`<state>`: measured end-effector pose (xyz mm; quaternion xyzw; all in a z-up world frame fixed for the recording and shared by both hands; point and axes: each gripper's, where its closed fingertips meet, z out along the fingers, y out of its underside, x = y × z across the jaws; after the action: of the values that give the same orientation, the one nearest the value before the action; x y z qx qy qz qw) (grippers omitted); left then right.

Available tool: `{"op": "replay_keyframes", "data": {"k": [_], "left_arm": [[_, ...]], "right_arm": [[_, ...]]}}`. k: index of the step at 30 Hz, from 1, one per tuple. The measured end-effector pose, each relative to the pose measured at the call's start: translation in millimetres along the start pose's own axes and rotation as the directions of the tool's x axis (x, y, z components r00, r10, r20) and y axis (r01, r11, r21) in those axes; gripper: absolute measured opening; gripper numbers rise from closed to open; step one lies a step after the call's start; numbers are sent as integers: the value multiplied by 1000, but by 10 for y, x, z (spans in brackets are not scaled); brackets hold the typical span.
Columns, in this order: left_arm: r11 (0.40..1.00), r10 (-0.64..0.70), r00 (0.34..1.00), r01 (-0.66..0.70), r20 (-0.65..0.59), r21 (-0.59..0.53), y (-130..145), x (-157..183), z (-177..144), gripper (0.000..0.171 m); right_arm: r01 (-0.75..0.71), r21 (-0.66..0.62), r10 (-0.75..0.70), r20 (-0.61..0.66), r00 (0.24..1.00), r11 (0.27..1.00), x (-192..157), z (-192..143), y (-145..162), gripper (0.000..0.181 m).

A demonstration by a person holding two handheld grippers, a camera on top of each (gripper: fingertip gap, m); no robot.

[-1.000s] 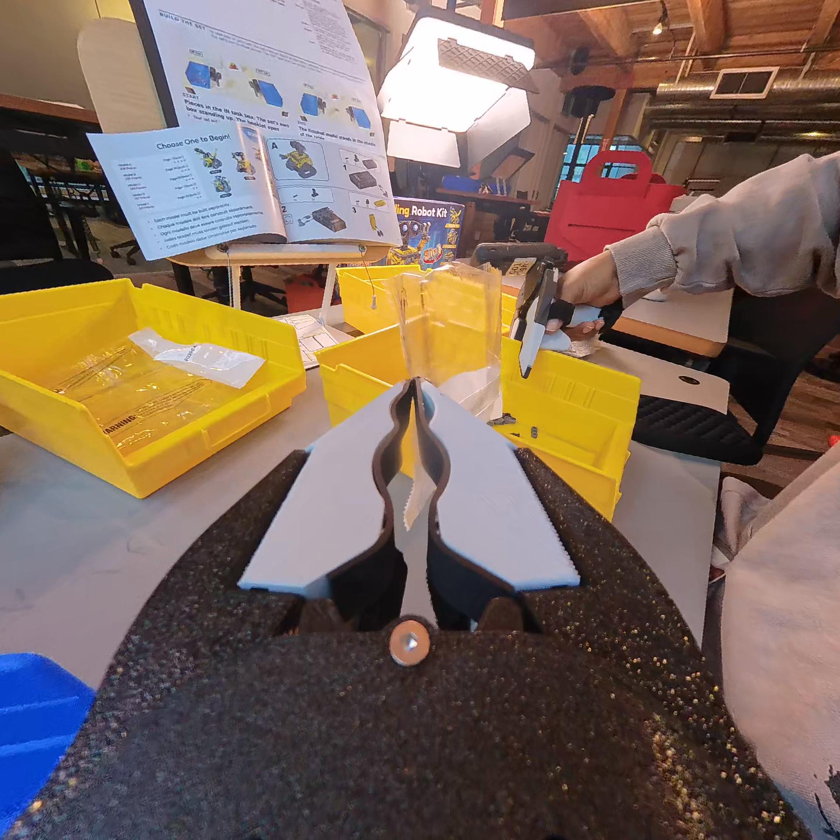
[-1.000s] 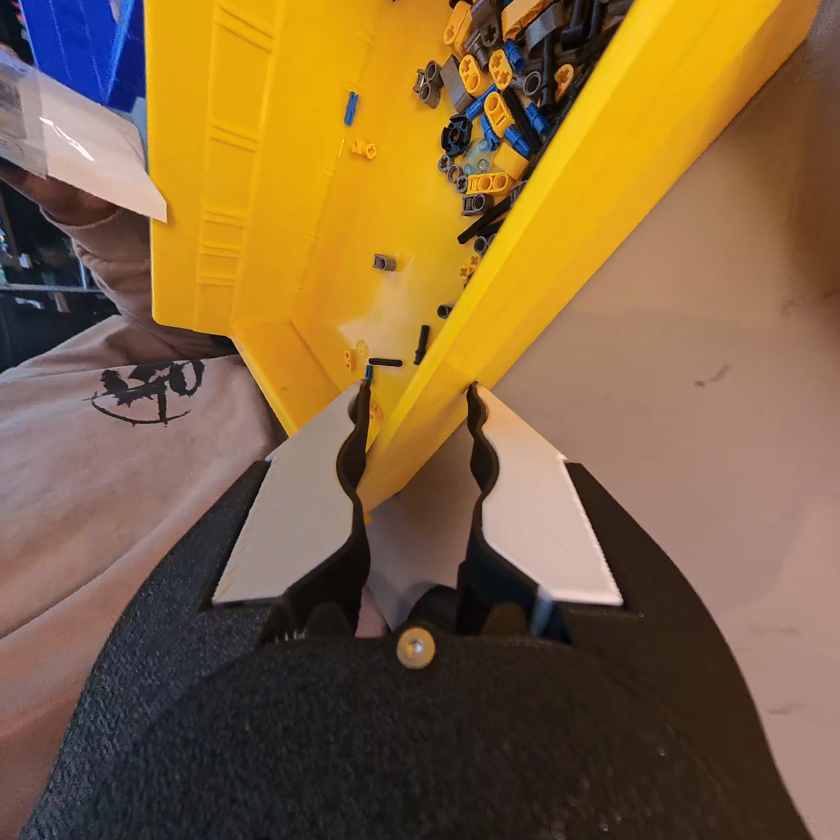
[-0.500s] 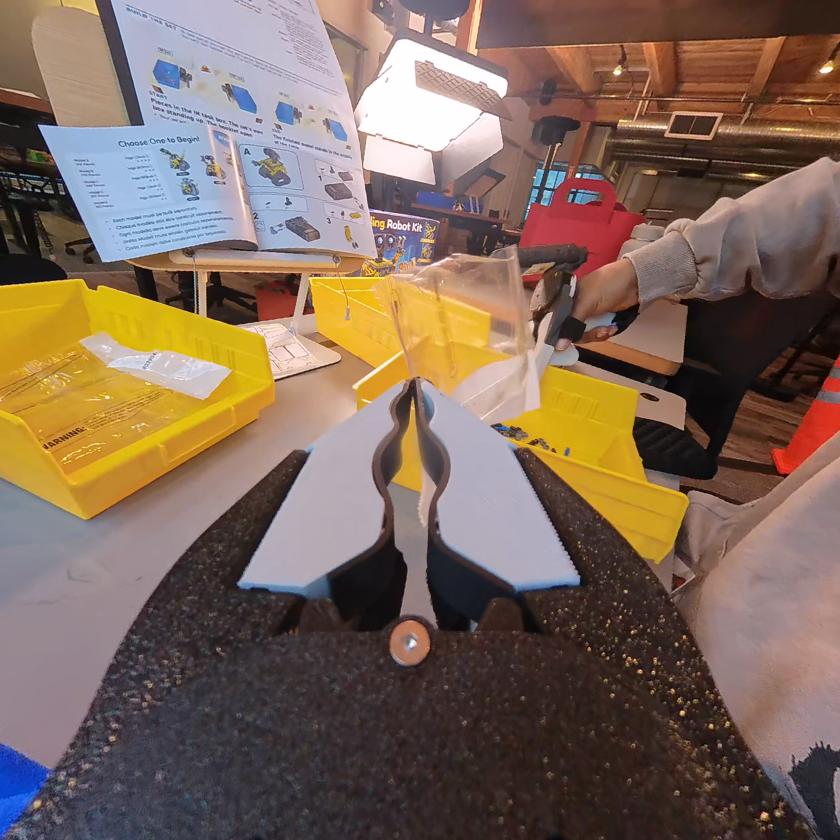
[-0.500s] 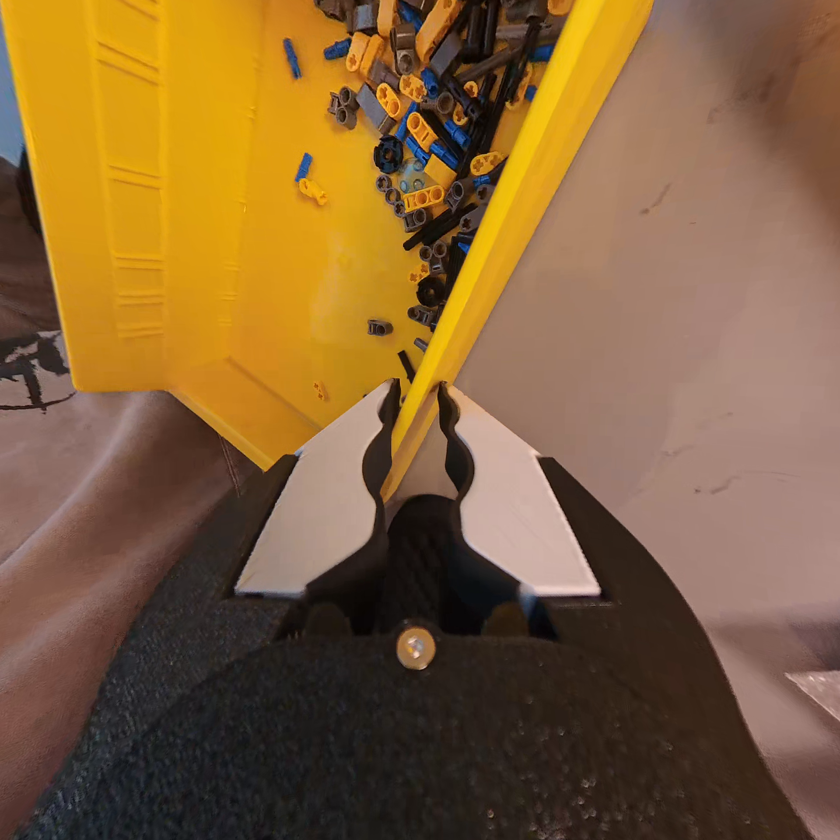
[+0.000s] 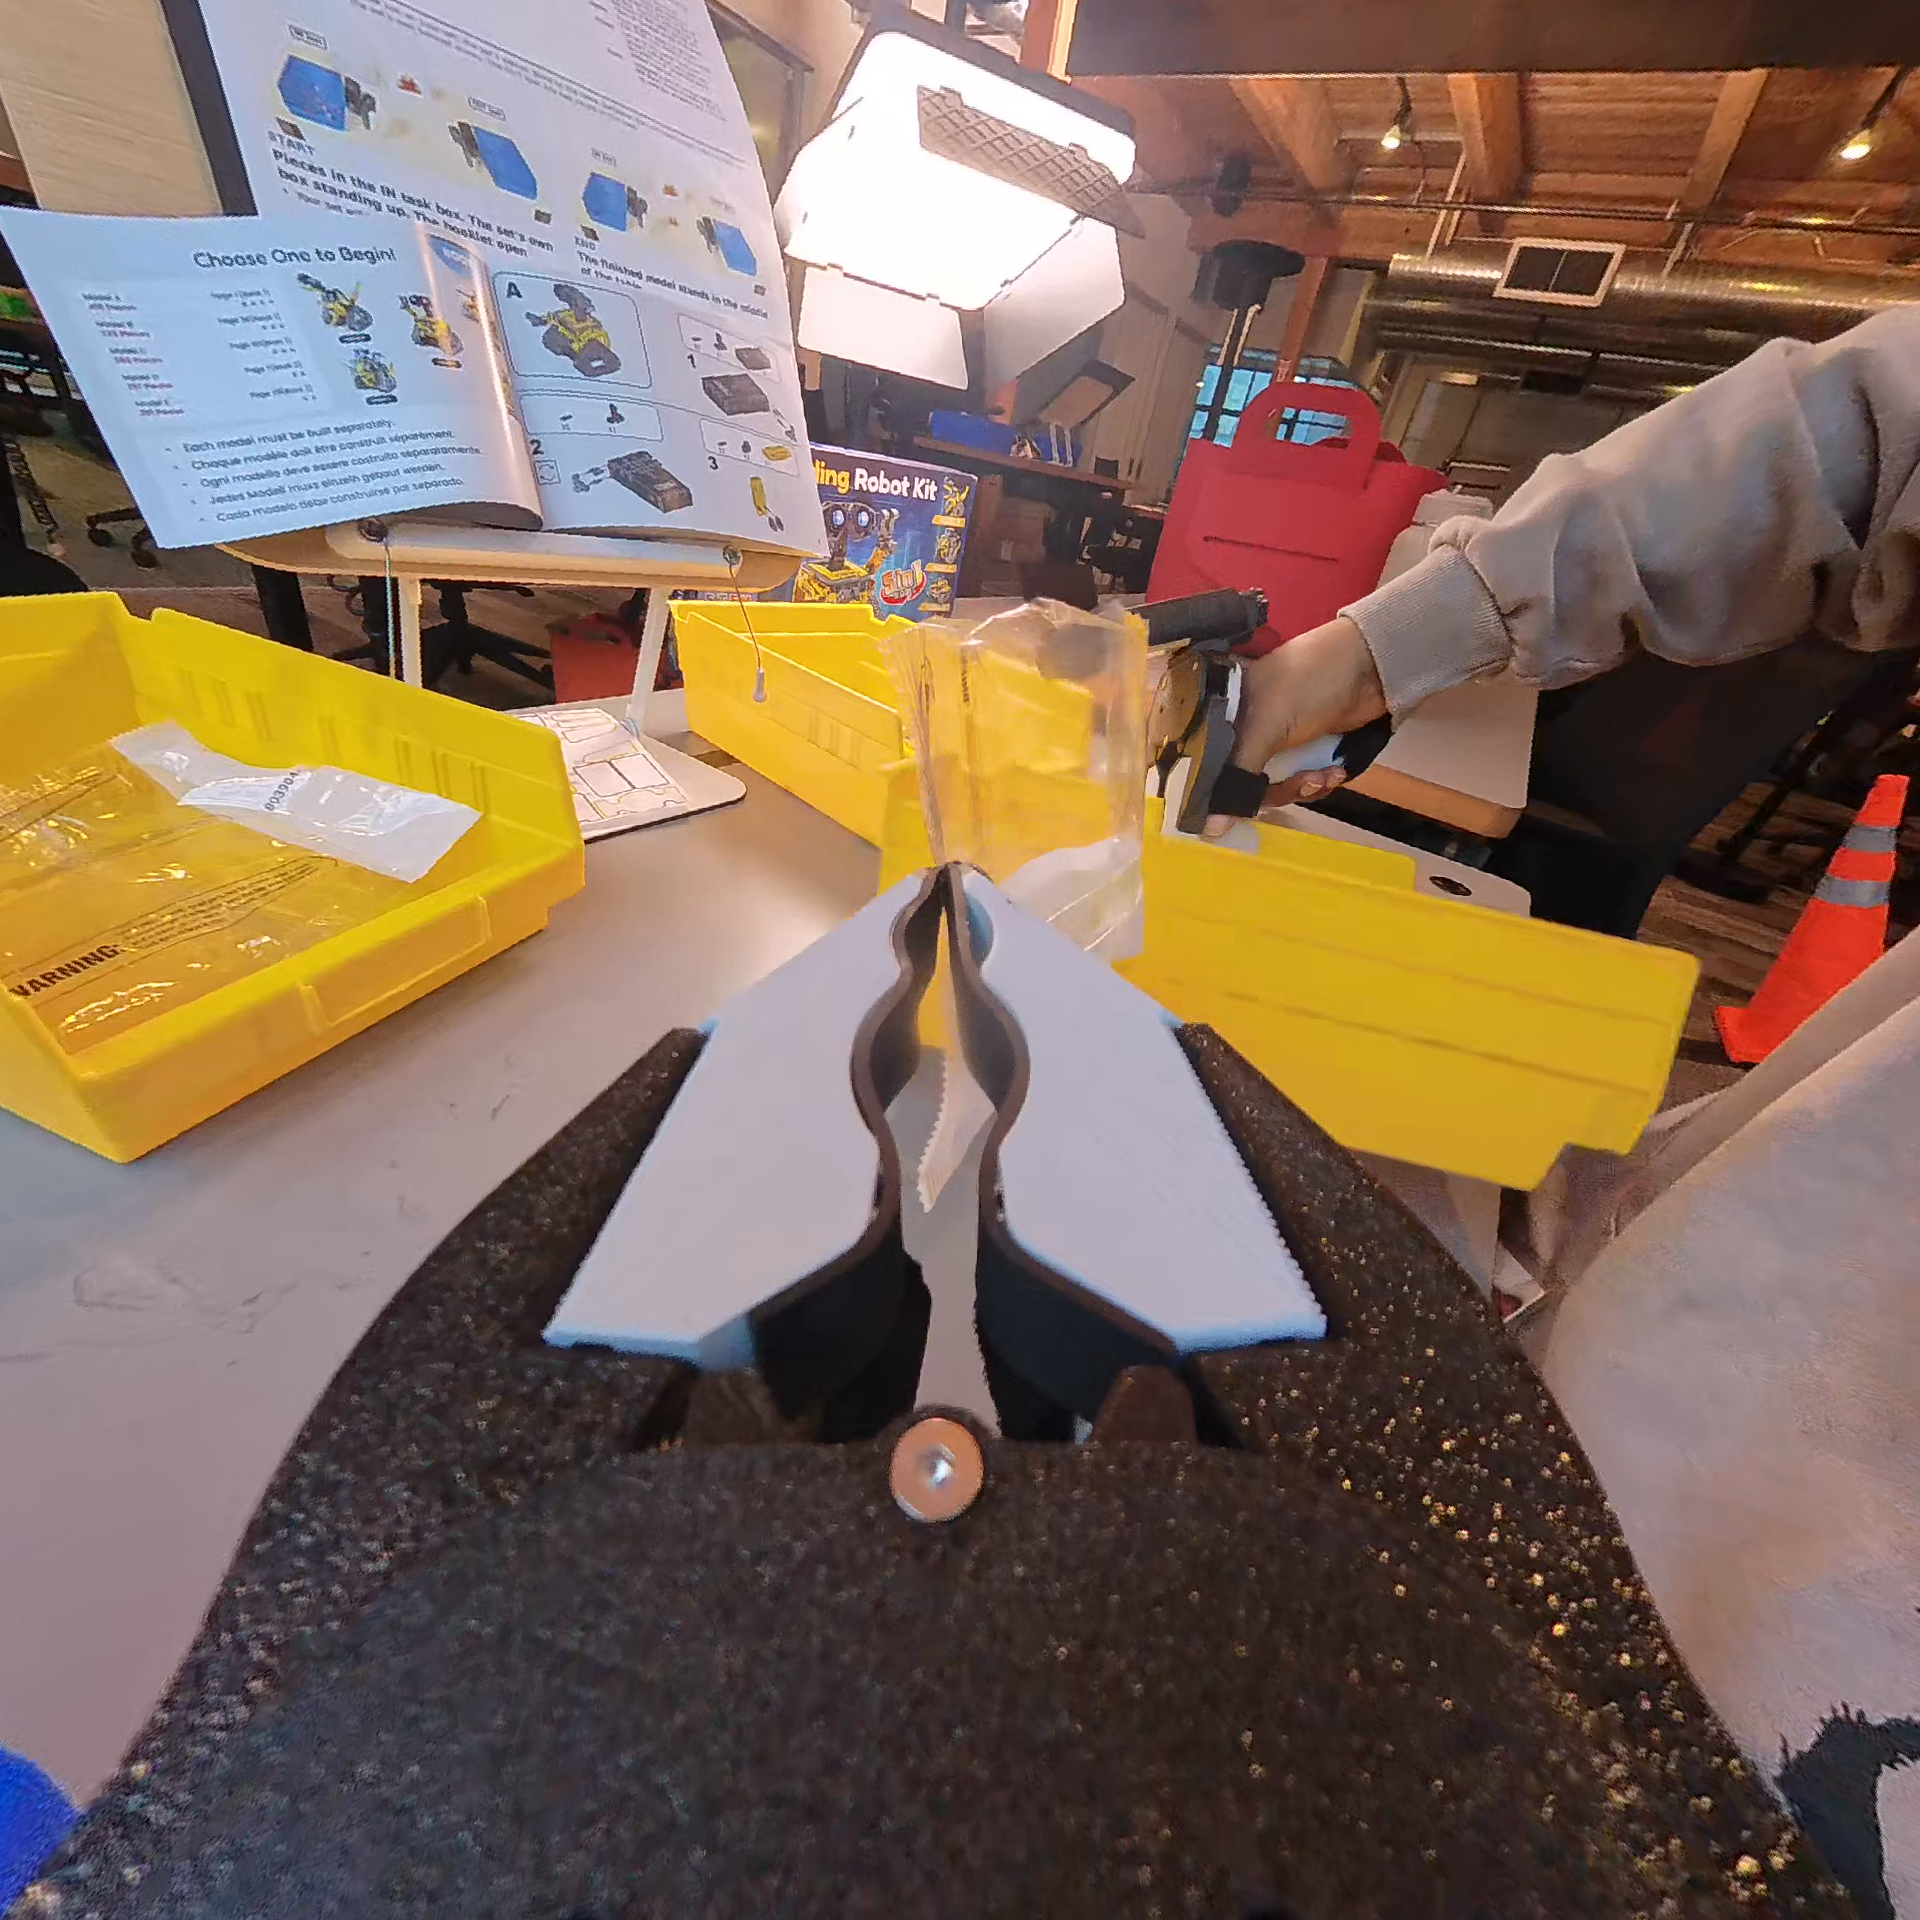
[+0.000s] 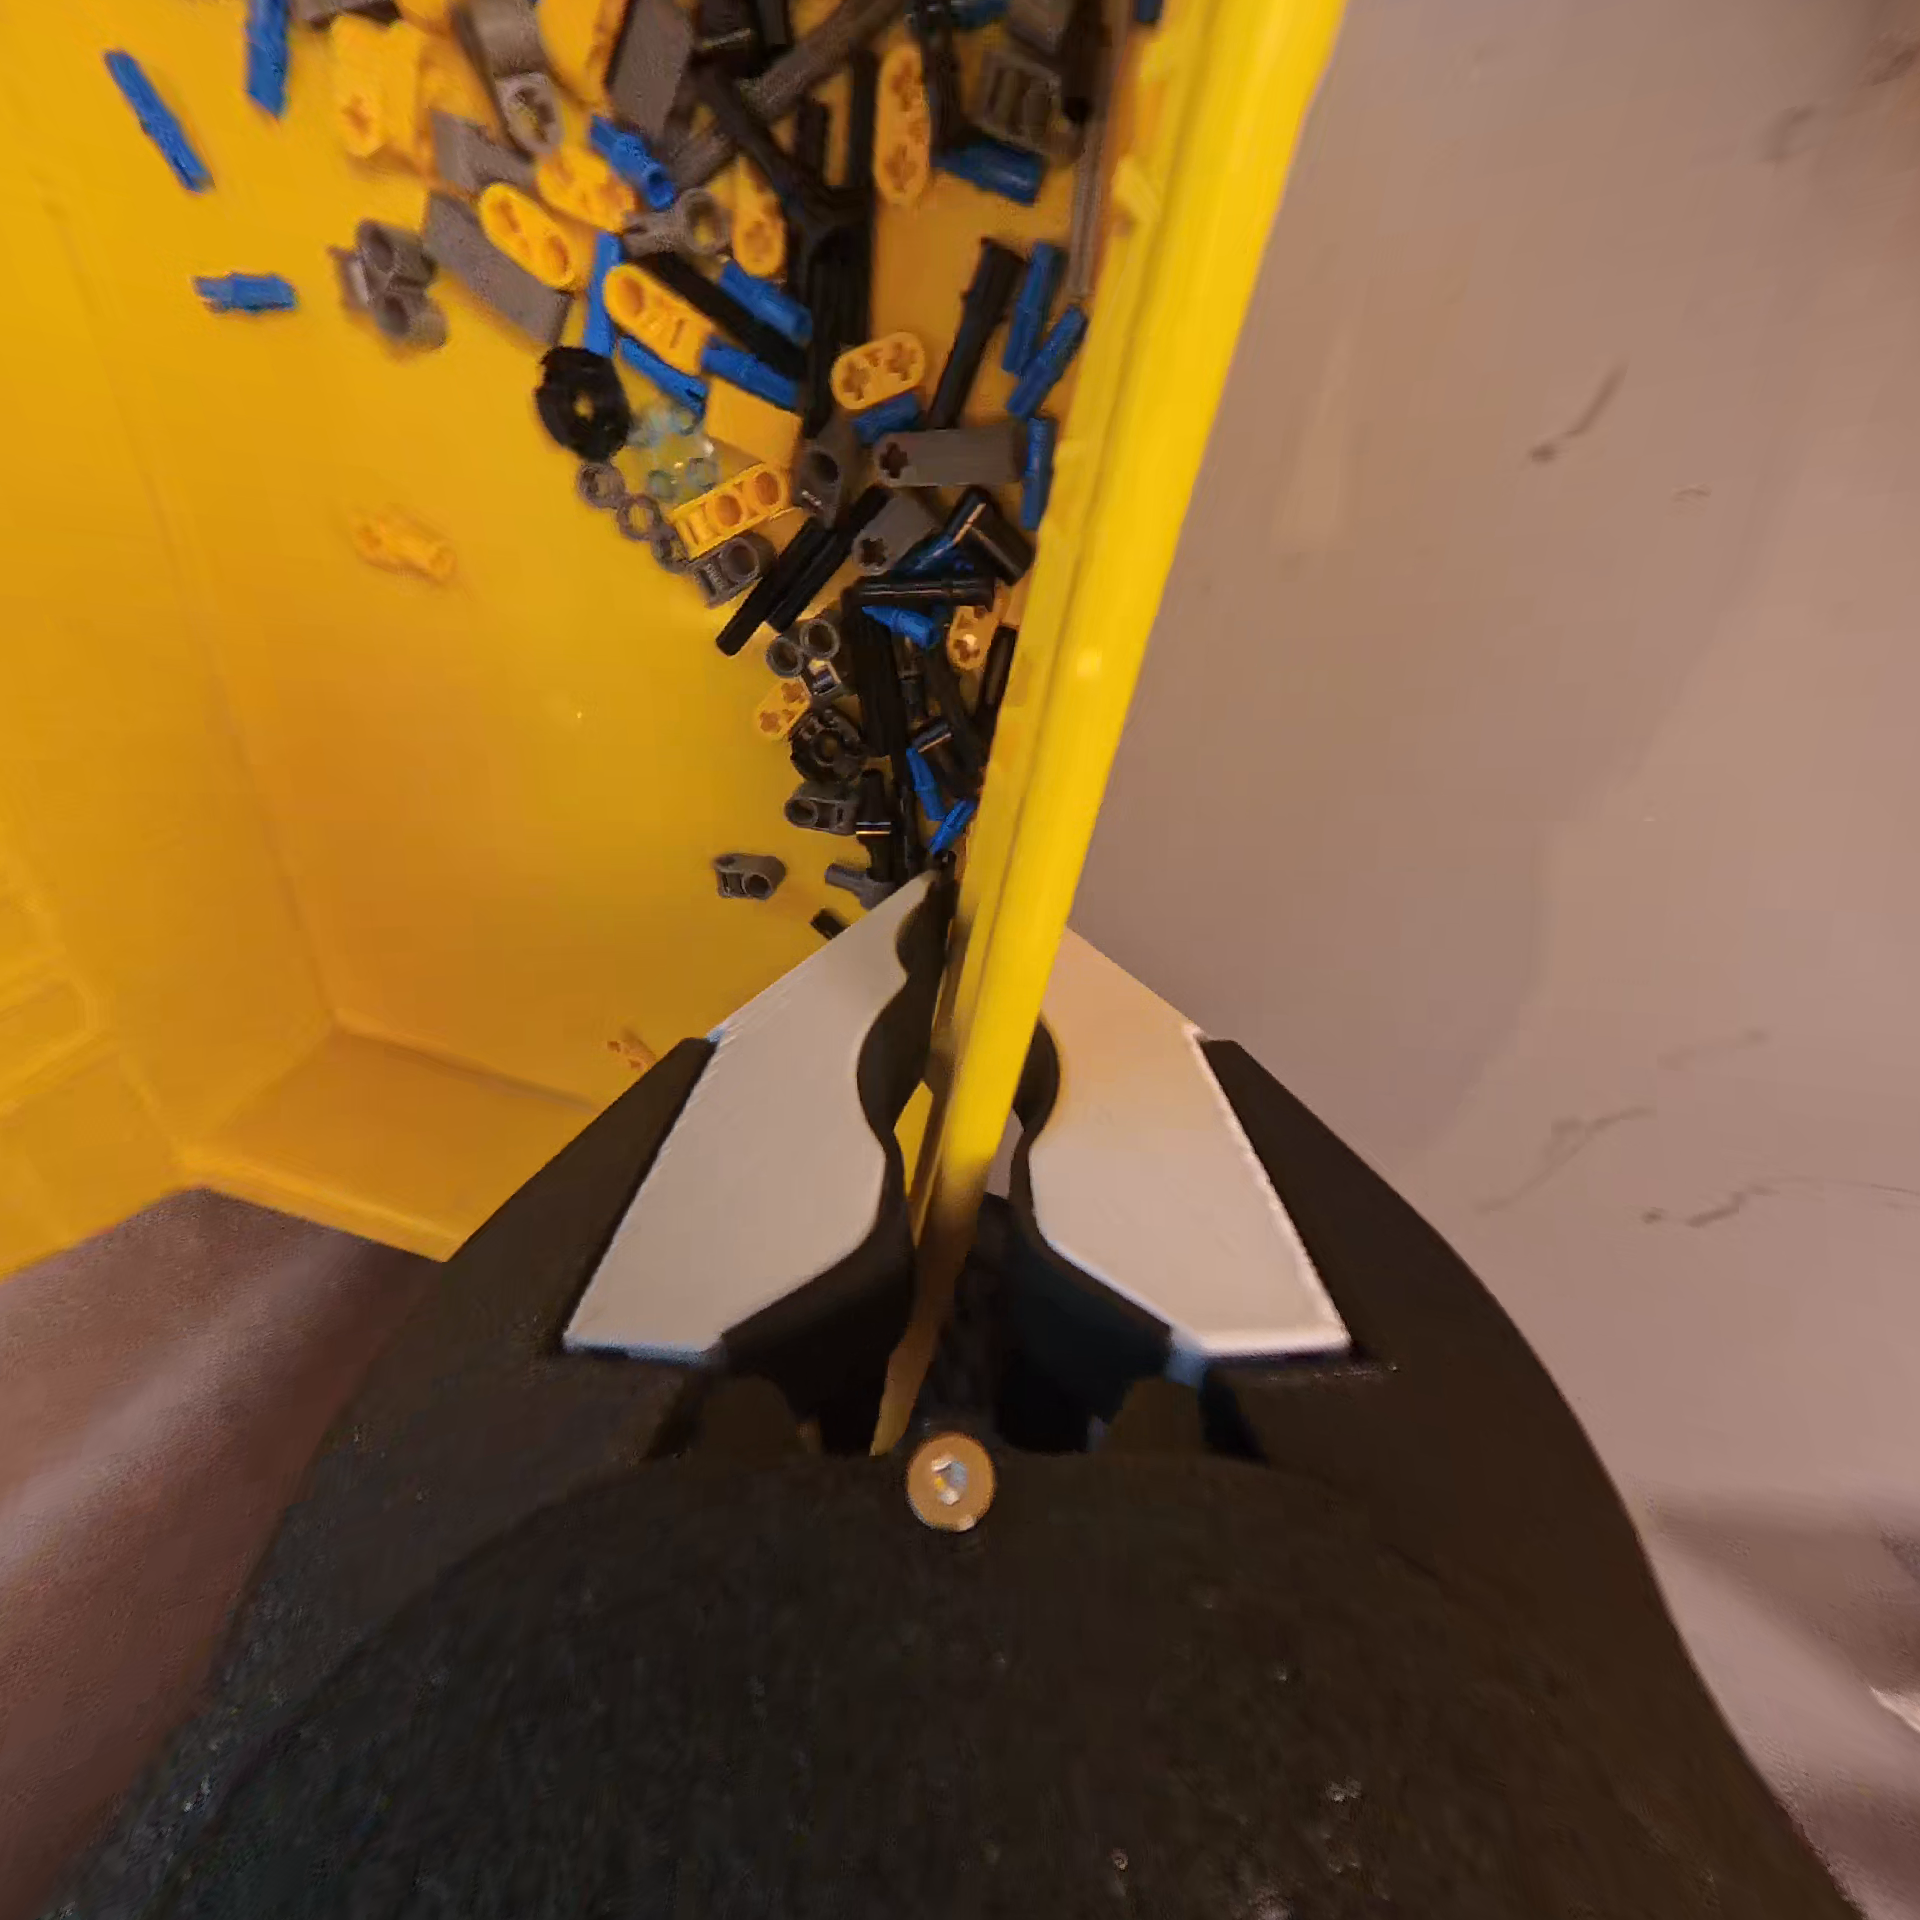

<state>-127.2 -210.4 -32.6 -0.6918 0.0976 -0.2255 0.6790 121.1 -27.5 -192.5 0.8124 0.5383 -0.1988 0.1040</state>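
On my far left I see a yellow bin holding flat clear bags, with an open instruction booklet on a stand behind it. My left gripper is pinched tight on an empty clear plastic bag, which stands upright straight ahead of the fingertips. Just right of it, my right gripper is clamped on the side wall of a tilted yellow bin; the wall runs lengthwise away between the fingers, and loose building-kit pieces are heaped against it on the inner side, nearest this gripper.
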Motion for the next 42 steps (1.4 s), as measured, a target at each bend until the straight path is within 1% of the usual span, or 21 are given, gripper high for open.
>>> {"op": "replay_keyframes", "data": {"k": [2, 4, 8, 11, 14, 18, 21, 24, 28, 31, 37, 39, 42], "left_arm": [[1000, -6, 1000, 6, -7, -2, 5, 23, 14, 0], [1000, -11, 1000, 11, -16, -9, 18, 47, 31, 0], [999, -34, 999, 34, -31, -12, 17, 83, 56, 0], [998, -63, 997, 62, -45, -20, 51, 114, 95, 0], [993, -112, 991, 109, -70, -43, 125, 130, 192, 0], [984, -160, 974, 145, -161, -101, 253, 225, 461, 0], [979, -160, 959, 124, -232, -161, 369, 345, 701, 0], [975, -150, 944, 92, -292, -205, 477, 470, 908, 0], [960, -201, 926, 120, -319, -254, 613, 548, 1186, 0], [952, -245, 902, 155, -355, -265, 691, 596, 1379, 0], [933, -291, 894, 184, -342, -310, 901, 647, 1682, 0], [932, -290, 895, 183, -338, -314, 921, 652, 1715, 0], [940, -271, 905, 175, -329, -294, 886, 611, 1684, 0]], "right_arm": [[-6, 35, 5, 33, 999, 999, -71, 3, 3, 1], [0, 64, -1, 16, 1000, 998, -72, -46, 8, 1], [-32, 136, 32, 3, 999, 990, 13, -278, 28, 1], [-39, 264, 52, -41, 998, 964, 158, -634, -15, 1], [-49, 405, 83, -68, 994, 913, 315, -1088, -34, 0], [-2, 490, 90, -156, 984, 872, 494, -1602, -32, 4], [73, 475, 60, -259, 964, 877, 585, -1846, -65, 4], [112, 488, 47, -302, 952, 866, 622, -2065, -197, 4], [158, 488, 22, -343, 939, 859, 632, -2311, -434, 3], [179, 470, 4, -362, 932, 865, 627, -2411, -624, 4], [221, 430, -29, -411, 911, 875, 564, -2533, -1114, 2], [228, 416, -40, -414, 909, 880, 534, -2523, -1280, 2], [230, 407, -46, -414, 909, 884, 532, -2475, -1481, 3]]}}
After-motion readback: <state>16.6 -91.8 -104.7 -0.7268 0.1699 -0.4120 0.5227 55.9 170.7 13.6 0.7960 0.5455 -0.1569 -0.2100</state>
